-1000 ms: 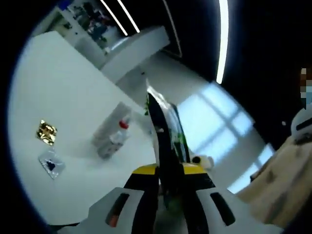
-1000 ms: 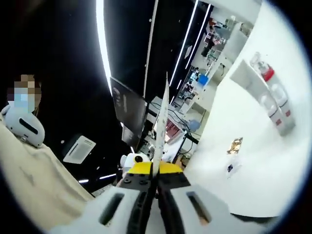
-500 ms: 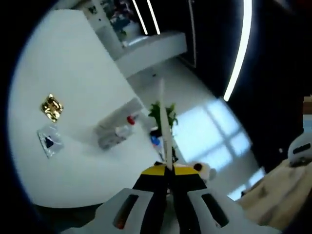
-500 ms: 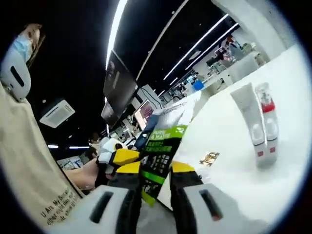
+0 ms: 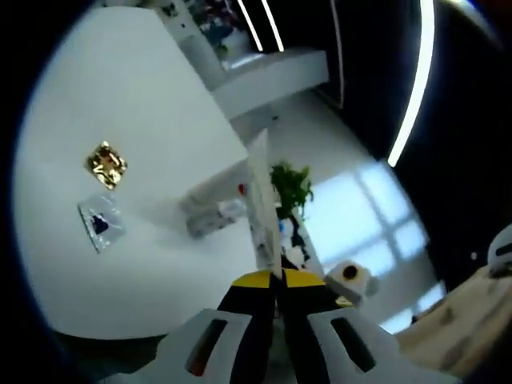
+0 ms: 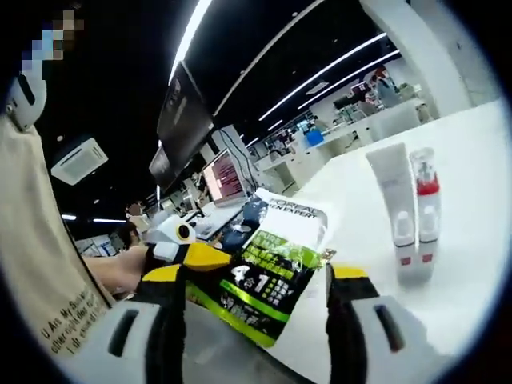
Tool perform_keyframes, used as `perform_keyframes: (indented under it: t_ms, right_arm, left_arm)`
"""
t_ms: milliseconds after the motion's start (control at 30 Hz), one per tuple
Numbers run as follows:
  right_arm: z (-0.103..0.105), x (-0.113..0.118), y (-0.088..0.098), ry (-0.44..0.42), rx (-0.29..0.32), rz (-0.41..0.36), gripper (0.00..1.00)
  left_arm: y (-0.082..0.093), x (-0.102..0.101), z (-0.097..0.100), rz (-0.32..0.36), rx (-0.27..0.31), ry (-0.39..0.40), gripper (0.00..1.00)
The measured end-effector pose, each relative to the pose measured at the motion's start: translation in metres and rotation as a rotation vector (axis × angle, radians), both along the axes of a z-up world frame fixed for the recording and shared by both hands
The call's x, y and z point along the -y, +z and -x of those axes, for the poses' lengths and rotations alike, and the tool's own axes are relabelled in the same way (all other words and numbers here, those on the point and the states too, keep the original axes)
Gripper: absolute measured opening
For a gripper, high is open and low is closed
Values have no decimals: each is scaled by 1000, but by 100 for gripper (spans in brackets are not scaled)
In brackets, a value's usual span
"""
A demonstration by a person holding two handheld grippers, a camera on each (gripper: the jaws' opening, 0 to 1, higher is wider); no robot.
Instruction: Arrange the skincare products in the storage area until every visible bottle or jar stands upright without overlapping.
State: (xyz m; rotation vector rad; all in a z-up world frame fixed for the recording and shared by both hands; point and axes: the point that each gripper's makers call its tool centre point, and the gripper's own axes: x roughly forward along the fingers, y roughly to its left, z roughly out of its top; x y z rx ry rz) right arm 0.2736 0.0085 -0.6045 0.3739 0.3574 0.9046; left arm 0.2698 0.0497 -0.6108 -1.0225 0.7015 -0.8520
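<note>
Left gripper view. Left gripper (image 5: 274,276): jaws closed narrow on the thin edge of a flat white, green and black skincare sachet (image 5: 262,200), which rises edge-on from the jaws. White worktop (image 5: 120,96): carries a small gold foil packet (image 5: 106,162) and, just beside it, a small clear sachet with a dark centre (image 5: 101,224). Beyond the flat sachet's edge, on the worktop near its rim, lie a white tube (image 5: 210,186) and a clear bottle with a red collar (image 5: 226,211), side by side, partly hidden by the sachet. Off the worktop, a green potted plant (image 5: 290,184) stands on the pale floor.

Right gripper view. Right gripper (image 6: 254,276): jaws spread wide, either side of the flat sachet (image 6: 268,276), printed face showing; whether either jaw touches it I cannot tell. The left gripper (image 6: 180,248), yellow-tipped, holds the sachet from the left, a person's hand (image 6: 120,268) behind it. On the worktop (image 6: 472,160), to the sachet's right, the white tube (image 6: 392,192) and red-collared bottle (image 6: 424,204) lie touching side by side. A beige garment (image 6: 36,264) fills the left.
</note>
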Motion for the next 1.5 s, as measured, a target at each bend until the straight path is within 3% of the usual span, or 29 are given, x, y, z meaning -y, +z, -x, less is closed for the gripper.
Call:
perform_keyframes:
  t_ms: [133, 633, 967, 1500]
  right_arm:
    - [-6, 11, -6, -35, -5, 33, 88]
    - [-11, 48, -34, -106, -30, 195, 99]
    - [-16, 71, -38, -162, -18, 283, 99]
    - [-17, 96, -40, -252, -25, 318, 99]
  left_arm:
    - [-9, 2, -6, -7, -25, 0, 0]
    - [-52, 10, -36, -113, -95, -16, 0]
    - [-74, 15, -54, -158, -127, -18, 0]
    - [-129, 12, -99, -293, -161, 8, 0]
